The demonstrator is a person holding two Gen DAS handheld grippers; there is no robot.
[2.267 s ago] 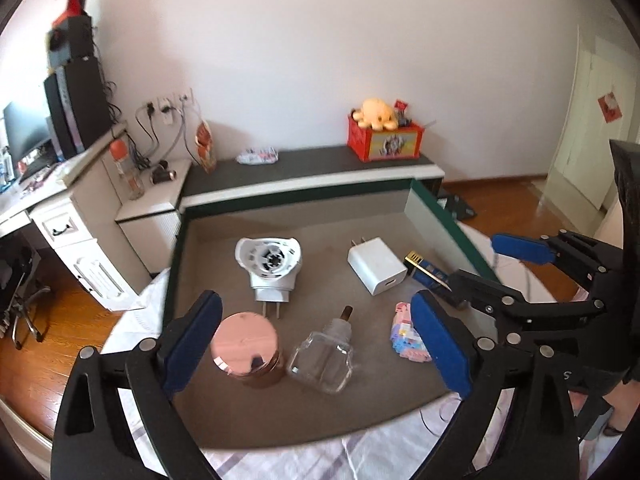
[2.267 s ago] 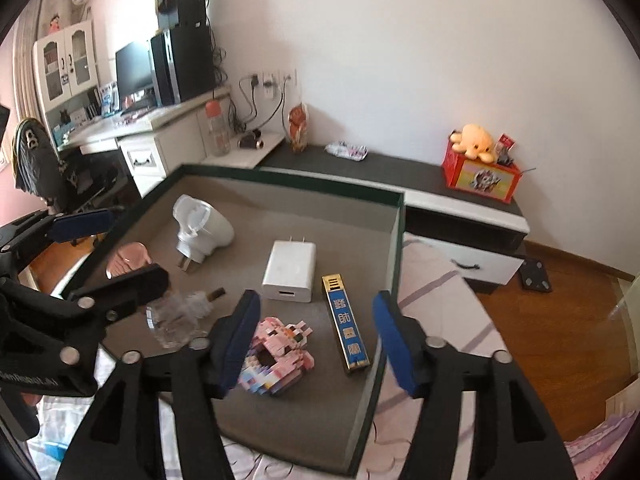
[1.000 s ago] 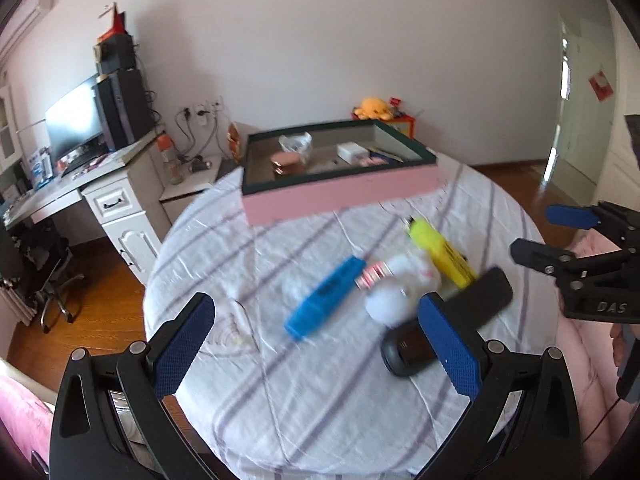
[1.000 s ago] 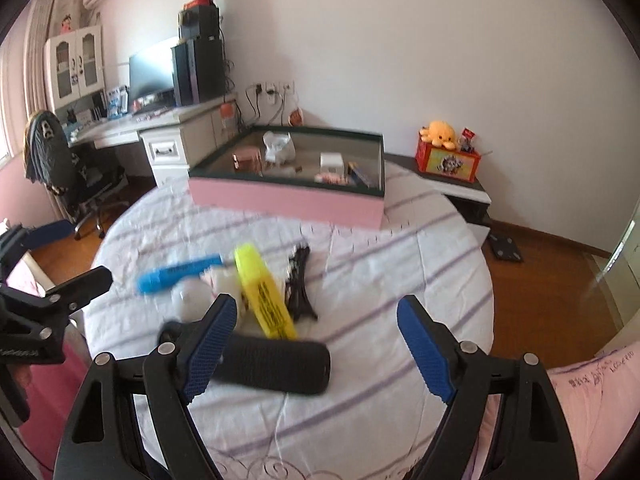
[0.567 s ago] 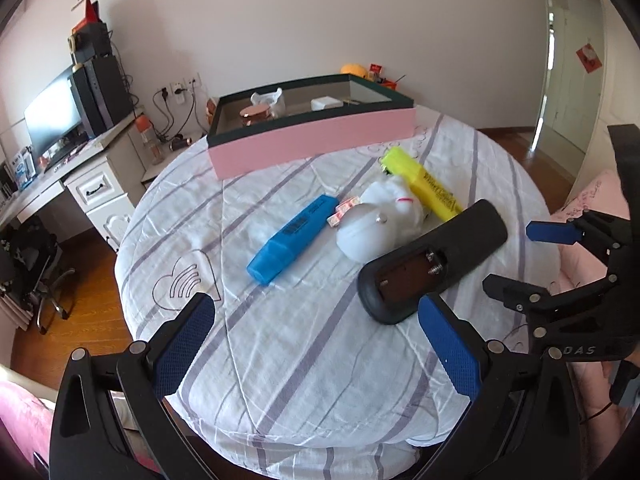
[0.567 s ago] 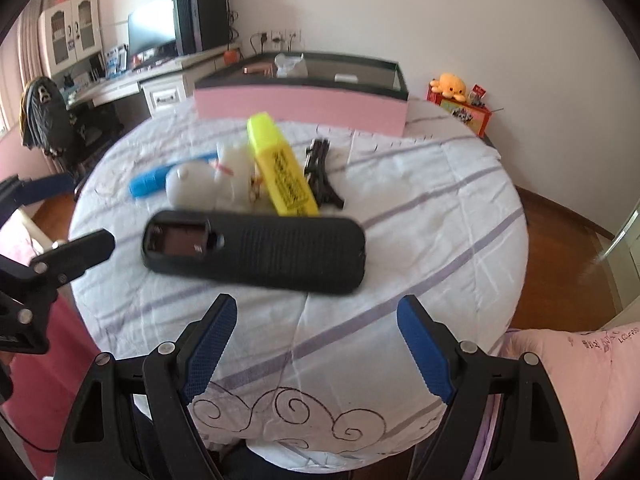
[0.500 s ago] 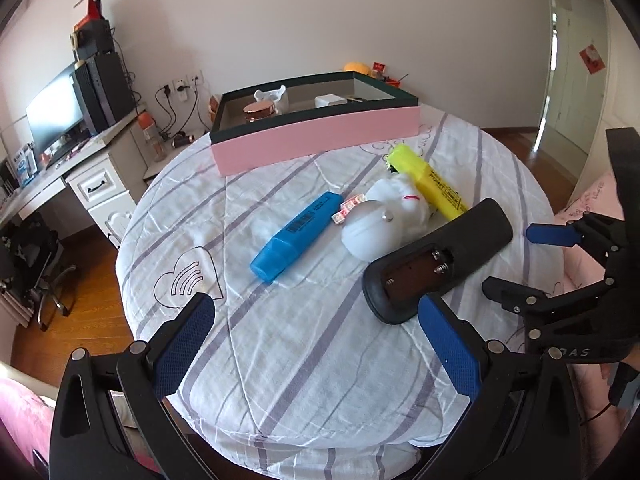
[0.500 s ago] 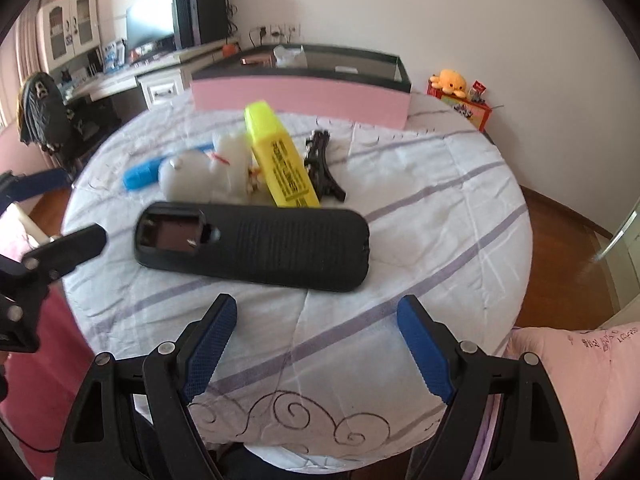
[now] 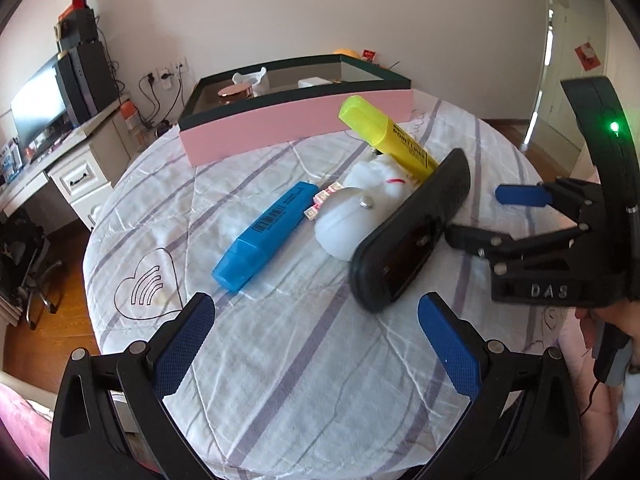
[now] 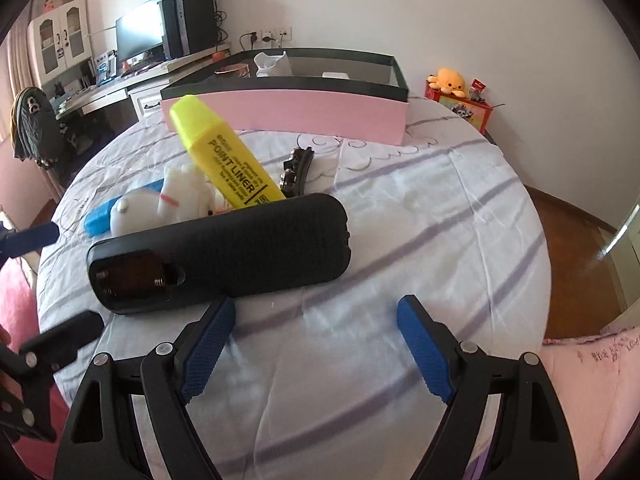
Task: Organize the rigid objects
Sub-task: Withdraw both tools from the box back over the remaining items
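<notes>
At nine o'clock on the round table [image 9: 280, 360], covered in a white cloth with purple stripes, lies the blue plastic highlighter [image 9: 266, 236], its cap toward the near edge. Just right of it sits the white rounded plastic toy [image 9: 352, 220], touching the black oblong remote with an open battery bay [image 10: 216, 256], which lies across the middle of the table. Behind the toy, the yellow chunky highlighter [image 10: 224, 160] leans up on the pile, and a small black plastic clip [image 10: 296, 168] rests on the cloth at its one o'clock. At twelve o'clock, at the far edge, stands the pink-walled tray with a dark green rim [image 9: 296, 120], already holding a copper-coloured lid and some white pieces. Both views have swung away from the inside of that tray and dropped toward the loose pile within the last couple of seconds — so one delivery looks finished and the next pick is beginning. The left claw [image 9: 316, 332] is spread wide with nothing between its blue pads, low over bare cloth at six o'clock. The right claw [image 10: 316, 340] is likewise wide and empty, its left pad just beside the remote's near edge — the remote seems the likely next thing to lift.
</notes>
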